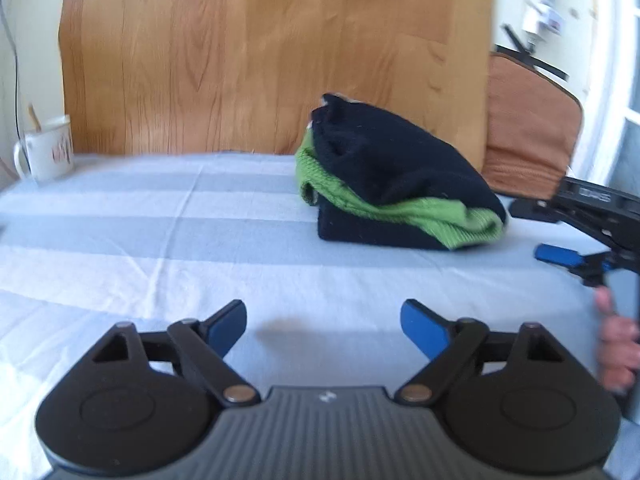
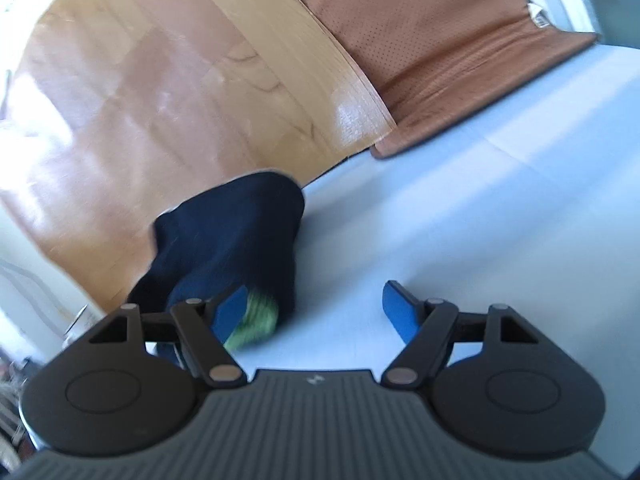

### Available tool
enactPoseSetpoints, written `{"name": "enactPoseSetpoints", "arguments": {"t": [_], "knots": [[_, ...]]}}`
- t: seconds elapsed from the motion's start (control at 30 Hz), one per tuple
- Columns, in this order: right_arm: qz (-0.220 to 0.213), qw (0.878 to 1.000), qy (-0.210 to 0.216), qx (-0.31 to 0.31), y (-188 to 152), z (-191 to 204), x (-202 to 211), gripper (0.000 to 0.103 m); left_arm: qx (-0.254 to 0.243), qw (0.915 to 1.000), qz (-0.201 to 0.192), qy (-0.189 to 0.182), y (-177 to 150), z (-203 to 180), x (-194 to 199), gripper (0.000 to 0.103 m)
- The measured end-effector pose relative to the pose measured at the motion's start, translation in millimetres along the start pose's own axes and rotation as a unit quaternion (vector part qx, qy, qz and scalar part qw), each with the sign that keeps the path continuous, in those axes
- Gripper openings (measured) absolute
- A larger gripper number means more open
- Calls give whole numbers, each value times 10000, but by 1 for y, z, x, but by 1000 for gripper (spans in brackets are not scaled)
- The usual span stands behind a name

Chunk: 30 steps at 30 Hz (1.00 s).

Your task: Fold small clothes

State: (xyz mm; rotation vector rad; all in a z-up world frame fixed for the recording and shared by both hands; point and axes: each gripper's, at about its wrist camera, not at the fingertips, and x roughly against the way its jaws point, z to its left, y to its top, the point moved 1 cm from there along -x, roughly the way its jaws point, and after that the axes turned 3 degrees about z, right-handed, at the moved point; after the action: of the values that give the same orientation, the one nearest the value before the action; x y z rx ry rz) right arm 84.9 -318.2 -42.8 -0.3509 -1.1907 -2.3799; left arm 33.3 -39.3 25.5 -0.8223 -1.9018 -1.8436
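Left wrist view
Left gripper (image 1: 323, 322): blue pads spread wide, nothing between them.
Folded navy and green knitted garment (image 1: 394, 184): lies on the pale blue striped sheet (image 1: 160, 220), beneath the wooden headboard (image 1: 260, 52).
White mug (image 1: 48, 148): far left.

Right wrist view
Right gripper (image 2: 316, 310): spread, empty; the garment (image 2: 236, 236) sits beside its left pad.
Brown leather cushion (image 2: 432, 40): upper right.
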Motion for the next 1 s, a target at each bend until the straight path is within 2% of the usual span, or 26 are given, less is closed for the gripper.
{"name": "enactPoseSetpoints", "arguments": {"t": [0.03,0.13,0.23,0.37,0.57,0.7,0.9,1.0], "knots": [[0,10000,17,-14,-11,-1,15,77,-78,9999,-86,34,-3,-3,5,96],[-150,9999,35,57,-41,3,50,80,-192,9990,-381,143,-12,-8,23,102],[-4,9988,-214,444,-54,15,66,82,-190,9986,-471,157,-19,-9,37,103],[44,9977,-352,579,-58,25,77,83,-139,9993,-339,112,-23,-6,42,103],[641,9924,-481,931,-70,41,86,91,-33,9996,-93,268,-26,-2,48,103],[941,9907,-527,829,-80,41,92,92,-94,9993,-36,354,-26,-5,60,103],[758,9897,-515,1099,-84,54,106,93,14,9993,140,336,-20,-8,69,103],[825,9906,-432,999,-86,53,107,93,-68,9991,175,374,-19,-12,73,103]]}}
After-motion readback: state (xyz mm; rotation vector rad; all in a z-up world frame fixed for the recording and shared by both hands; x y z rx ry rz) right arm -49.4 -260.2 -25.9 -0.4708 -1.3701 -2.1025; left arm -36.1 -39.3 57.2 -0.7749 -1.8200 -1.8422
